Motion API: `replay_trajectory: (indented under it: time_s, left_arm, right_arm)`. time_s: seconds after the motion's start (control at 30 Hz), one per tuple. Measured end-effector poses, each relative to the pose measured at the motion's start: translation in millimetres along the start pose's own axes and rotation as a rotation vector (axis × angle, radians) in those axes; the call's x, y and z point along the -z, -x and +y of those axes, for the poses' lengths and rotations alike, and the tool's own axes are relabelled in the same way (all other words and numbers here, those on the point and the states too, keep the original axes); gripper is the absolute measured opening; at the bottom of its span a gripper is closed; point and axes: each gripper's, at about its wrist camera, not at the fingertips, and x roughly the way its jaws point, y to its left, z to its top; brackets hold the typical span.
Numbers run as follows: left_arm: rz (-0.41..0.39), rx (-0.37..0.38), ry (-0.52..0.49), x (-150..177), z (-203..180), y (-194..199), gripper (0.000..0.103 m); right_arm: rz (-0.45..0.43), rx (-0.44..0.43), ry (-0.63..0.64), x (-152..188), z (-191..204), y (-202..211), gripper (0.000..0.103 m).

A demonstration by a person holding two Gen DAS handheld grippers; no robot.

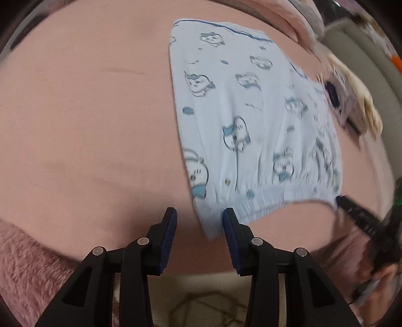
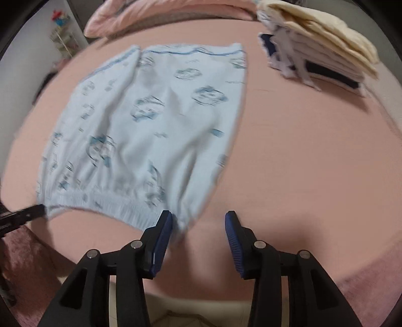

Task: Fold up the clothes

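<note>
A light blue garment with a cartoon print and an elastic waistband lies flat on the pink bed sheet. My left gripper is open, hovering at the garment's near left waistband corner, which lies between the fingers. In the right wrist view the same garment spreads ahead and to the left. My right gripper is open at the garment's near right waistband corner, its left fingertip beside the cloth. The other gripper's black tip shows at the waistband's left end, and the right gripper's tip shows in the left wrist view.
A stack of folded clothes sits at the far right of the bed, also seen blurred in the left wrist view. A pink pillow or duvet lies along the far edge. A fuzzy pink blanket borders the near edge.
</note>
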Motion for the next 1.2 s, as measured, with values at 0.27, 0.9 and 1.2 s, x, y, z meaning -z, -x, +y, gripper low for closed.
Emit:
replay_trajectory:
  time_s: [0.27, 0.9, 1.2]
  left_arm:
    - [-0.104, 0.225, 0.147, -6.6, 14.6, 22.9, 0.036]
    - [-0.066, 0.124, 0.059, -6.9, -28.1, 17.3, 0.008]
    - [0.043, 0.198, 0.071, -24.1, -12.1, 6.5, 0.021]
  right_arm:
    - [-0.048, -0.303, -0.247, 0.5, -40.5, 21.8, 0.043]
    - [-0.063, -0.295, -0.062, 16.1, 9.3, 64.2, 0.007]
    - [-0.035, -0.256, 0.018, 10.3, 12.4, 70.3, 0.013]
